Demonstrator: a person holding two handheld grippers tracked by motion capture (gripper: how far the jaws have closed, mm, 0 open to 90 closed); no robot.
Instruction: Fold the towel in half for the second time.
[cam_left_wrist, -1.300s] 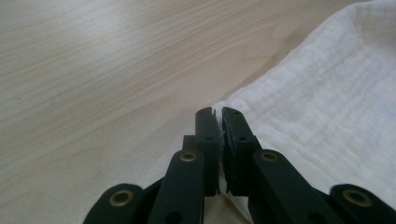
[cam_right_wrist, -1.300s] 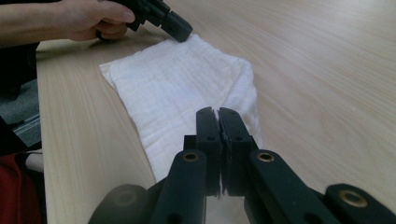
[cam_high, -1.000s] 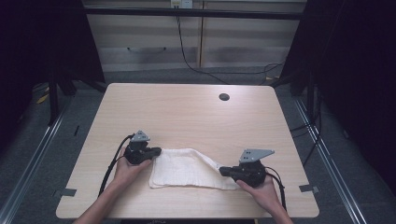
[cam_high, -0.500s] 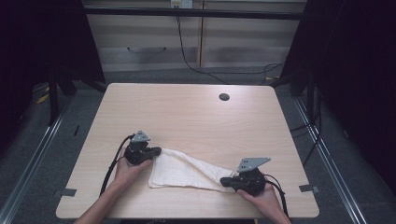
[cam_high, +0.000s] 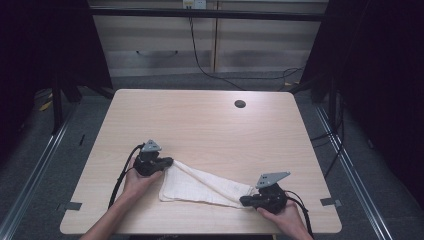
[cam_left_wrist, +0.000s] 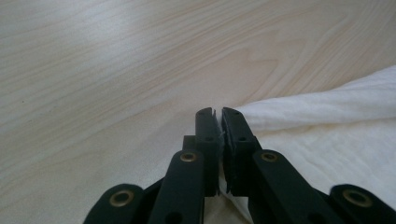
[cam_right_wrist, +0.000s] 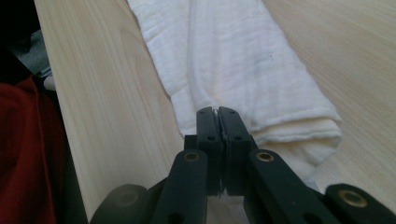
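A white cloth (cam_high: 200, 184) lies folded on the wooden table (cam_high: 200, 125) near its front edge, stretched between both hands. My left gripper (cam_high: 169, 161) is shut on the cloth's left corner; in the left gripper view the cloth (cam_left_wrist: 327, 121) edge is pinched between the closed jaws of that gripper (cam_left_wrist: 218, 112). My right gripper (cam_high: 243, 201) is shut on the cloth's right end, low over the table. The right gripper view has a thin layer of the cloth (cam_right_wrist: 243, 60) caught in my right gripper (cam_right_wrist: 217, 111), with the folded end bunched just to its right.
A dark round grommet hole (cam_high: 240, 104) sits near the table's far edge. The table's front edge (cam_right_wrist: 70, 107) runs close beside my right gripper, with red fabric (cam_right_wrist: 23, 154) below it. Cabinets and cables stand beyond the table.
My right gripper moved down and toward the front edge with the cloth's end, drawing the cloth from a flat rectangle into a long diagonal fold. The left gripper stayed put.
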